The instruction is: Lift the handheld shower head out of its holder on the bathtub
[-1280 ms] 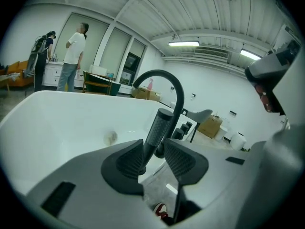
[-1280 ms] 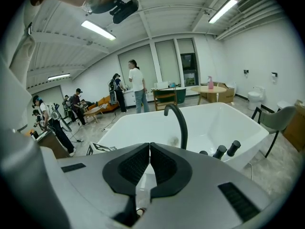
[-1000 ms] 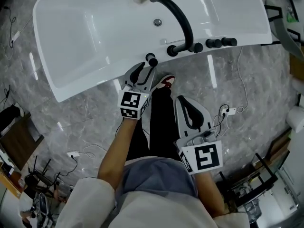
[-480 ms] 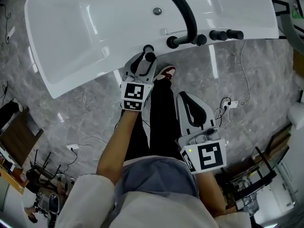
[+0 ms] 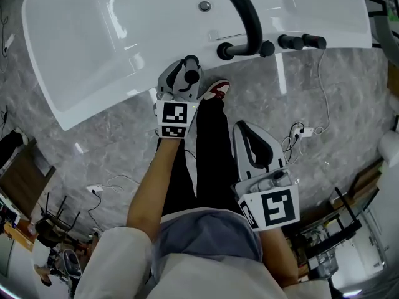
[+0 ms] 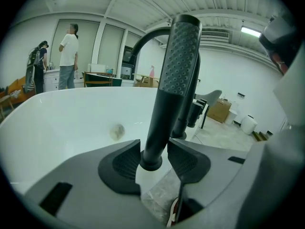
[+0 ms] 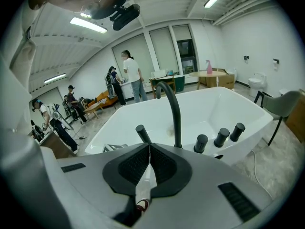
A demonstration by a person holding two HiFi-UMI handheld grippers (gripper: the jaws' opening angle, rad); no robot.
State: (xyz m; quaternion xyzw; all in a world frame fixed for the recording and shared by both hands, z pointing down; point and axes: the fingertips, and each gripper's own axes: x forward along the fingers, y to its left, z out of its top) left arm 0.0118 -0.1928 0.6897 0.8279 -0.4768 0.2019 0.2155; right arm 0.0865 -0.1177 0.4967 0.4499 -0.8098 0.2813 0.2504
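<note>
The black handheld shower head [image 6: 178,56] stands upright in its holder on the white bathtub [image 5: 93,61] rim. In the head view only its top [image 5: 192,75] shows among the left fingers. My left gripper [image 6: 153,159] is open, with the lower handle between its pads and slight gaps on both sides. The left gripper [image 5: 185,73] sits at the tub's near rim. My right gripper [image 5: 246,132] hangs back over the floor, shut and empty. Its pads [image 7: 164,163] meet in the right gripper view, where the shower head [image 7: 142,133] stands ahead.
A black curved spout [image 5: 246,17] and black knobs [image 5: 302,41] stand on the rim to the right of the holder. The person's legs and a red-white shoe [image 5: 215,90] are below the tub. Cables and a power strip [image 5: 298,146] lie on the marble floor. Several people stand far off.
My left gripper has pushed forward and sunk, so the shower handle now sits deeper between its wider jaws. The right gripper has dropped slightly and stays shut.
</note>
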